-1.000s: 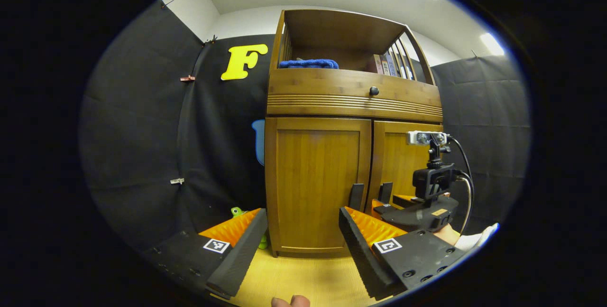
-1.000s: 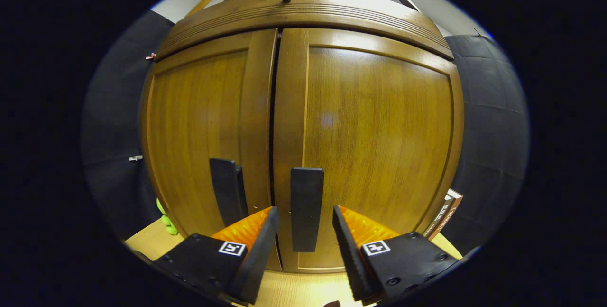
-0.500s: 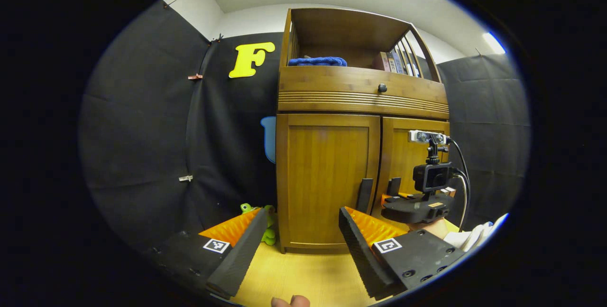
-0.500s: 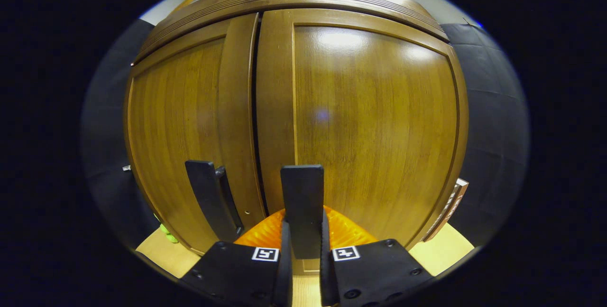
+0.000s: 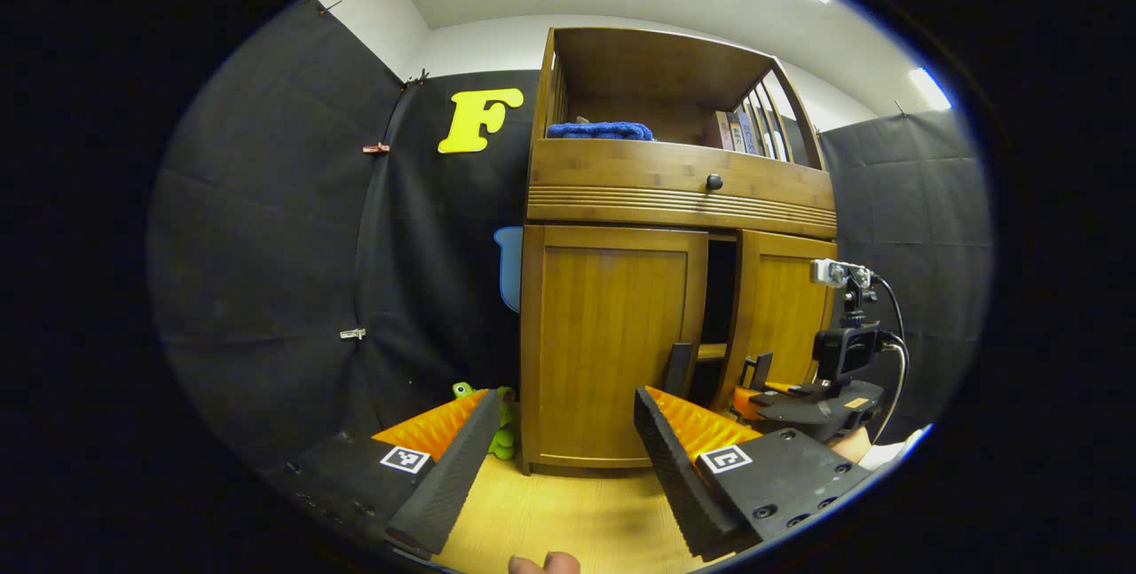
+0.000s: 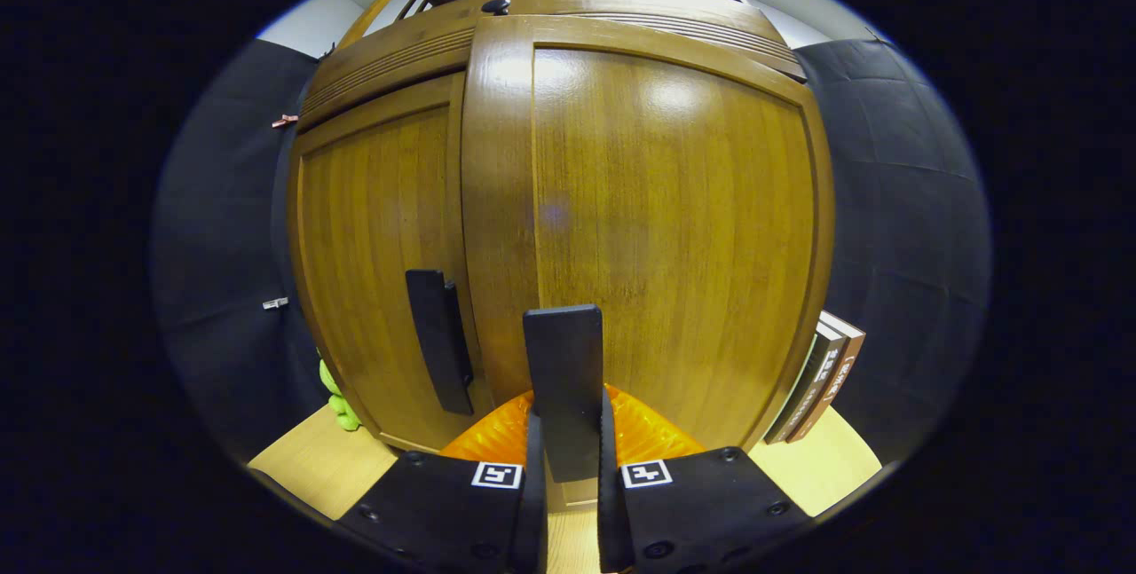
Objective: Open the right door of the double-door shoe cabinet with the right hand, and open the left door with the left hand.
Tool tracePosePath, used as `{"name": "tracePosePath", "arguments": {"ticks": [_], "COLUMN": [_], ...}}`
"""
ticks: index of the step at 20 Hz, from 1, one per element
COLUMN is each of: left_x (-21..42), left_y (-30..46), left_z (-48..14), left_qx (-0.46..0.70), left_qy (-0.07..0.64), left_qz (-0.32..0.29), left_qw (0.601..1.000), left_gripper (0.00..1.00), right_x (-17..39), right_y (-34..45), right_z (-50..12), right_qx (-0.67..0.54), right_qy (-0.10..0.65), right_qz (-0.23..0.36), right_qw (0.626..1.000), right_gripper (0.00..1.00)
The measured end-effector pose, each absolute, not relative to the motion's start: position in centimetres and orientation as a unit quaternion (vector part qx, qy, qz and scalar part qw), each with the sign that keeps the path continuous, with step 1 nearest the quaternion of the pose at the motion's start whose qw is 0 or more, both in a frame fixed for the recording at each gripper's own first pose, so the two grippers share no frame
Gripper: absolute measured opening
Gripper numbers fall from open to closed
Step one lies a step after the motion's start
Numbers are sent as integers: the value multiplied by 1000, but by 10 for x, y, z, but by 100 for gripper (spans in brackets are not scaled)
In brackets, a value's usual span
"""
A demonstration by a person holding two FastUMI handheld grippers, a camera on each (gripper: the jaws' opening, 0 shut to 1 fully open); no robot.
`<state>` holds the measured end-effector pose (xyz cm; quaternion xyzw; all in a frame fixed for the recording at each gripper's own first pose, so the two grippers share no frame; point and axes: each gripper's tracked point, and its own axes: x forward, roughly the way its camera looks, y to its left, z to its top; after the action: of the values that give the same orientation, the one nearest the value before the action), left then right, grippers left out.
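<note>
The cabinet (image 5: 674,201) stands on the floor (image 5: 568,512) against the wall; a towel (image 5: 599,129) and books (image 5: 744,130) lie on its top shelf, a toy (image 5: 501,441) left of it

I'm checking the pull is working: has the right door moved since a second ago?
Yes. The right door has swung outward, away from the closed left door, leaving a dark gap, with the right hand-held gripper clamped on its handle.
</note>
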<state>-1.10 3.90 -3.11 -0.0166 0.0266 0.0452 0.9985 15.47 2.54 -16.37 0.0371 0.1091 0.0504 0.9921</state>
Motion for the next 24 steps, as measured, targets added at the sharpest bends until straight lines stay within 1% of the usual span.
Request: {"name": "tracePosePath", "arguments": {"ticks": [2, 3, 4, 5, 11, 12, 14, 15, 17, 18, 19, 21, 24], "left_x": [-18, -19, -21, -22, -28, -27, -24, -23, -19, -17, -14, -9, 3], "left_y": [33, 31, 27, 25, 7, 4, -4, -10, -21, -28, -34, -48, -60], "left_z": [-29, -29, -28, -28, -28, -25, -22, -22, -21, -21, -23, -23, -21], "left_qx": [-19, -21, -22, -22, -30, -30, -28, -27, -24, -23, -22, -15, -10], "left_qy": [23, 23, 22, 22, 24, 22, 17, 14, 14, 14, 16, 17, 12], "left_qz": [42, 40, 38, 36, 26, 22, 16, 13, 4, 1, -3, -9, -8], "left_qw": [999, 999, 999, 999, 999, 999, 999, 999, 1000, 1000, 1000, 1000, 1000], "left_gripper": [92, 95, 92, 92, 92, 95, 95, 92, 92, 92, 92, 92, 92], "right_x": [140, 132, 127, 120, 84, 79, 68, 63, 54, 49, 44, 36, 29], "right_y": [16, 12, 5, 0, -37, -43, -57, -65, -84, -93, -103, -121, -146], "right_z": [-161, -160, -161, -160, -158, -157, -156, -155, -155, -154, -151, -141, -138], "right_qx": [35, 35, 36, 37, 40, 41, 41, 38, 36, 39, 46, 54, 30], "right_qy": [113, 116, 119, 121, 125, 126, 125, 124, 125, 124, 123, 117, 119], "right_qz": [53, 54, 55, 54, 43, 42, 38, 35, 27, 24, 21, 22, 29], "right_qw": [992, 991, 991, 990, 990, 990, 991, 991, 991, 991, 991, 991, 992], "right_gripper": [26, 26, 23, 26, 25, 25, 25, 25, 25, 23, 25, 25, 24]}}
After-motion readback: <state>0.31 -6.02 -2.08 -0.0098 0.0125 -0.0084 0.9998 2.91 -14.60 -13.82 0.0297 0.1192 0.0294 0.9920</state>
